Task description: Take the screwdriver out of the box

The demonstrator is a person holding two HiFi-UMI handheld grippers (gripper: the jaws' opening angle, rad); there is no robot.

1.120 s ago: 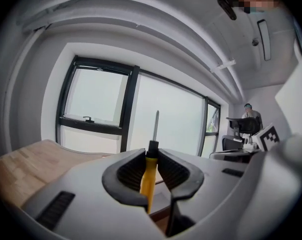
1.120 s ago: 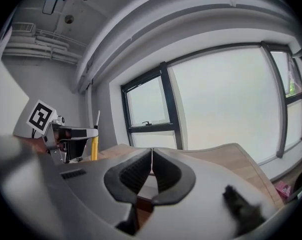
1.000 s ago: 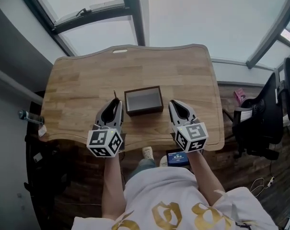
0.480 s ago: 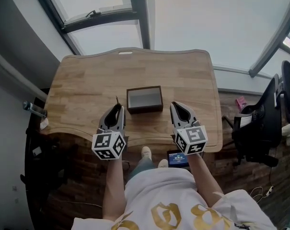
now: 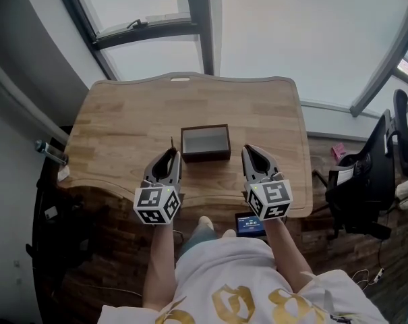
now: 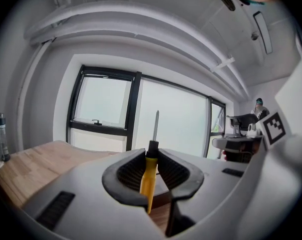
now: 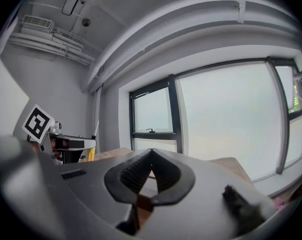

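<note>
The left gripper (image 5: 170, 155) is shut on a yellow-handled screwdriver (image 6: 150, 171), whose metal shaft (image 6: 155, 125) stands upright above the jaws. In the head view only the thin dark shaft of the screwdriver (image 5: 172, 142) shows, just left of the small dark box (image 5: 205, 142) on the wooden table (image 5: 123, 120). The box's inside looks grey and bare. The right gripper (image 5: 253, 151) hovers to the right of the box with its tips together and nothing between them (image 7: 151, 154). In the right gripper view the left gripper with the screwdriver (image 7: 93, 139) shows at the far left.
A black office chair (image 5: 369, 174) stands right of the table. A bottle (image 5: 48, 152) sits off the table's left edge, also seen as a bottle (image 6: 1, 136) in the left gripper view. A small screen (image 5: 249, 223) lies below the table's near edge. Large windows lie beyond the table.
Both grippers have drawn slightly back toward the table's near edge, the left still holding the screwdriver. The box has not moved on the table.
</note>
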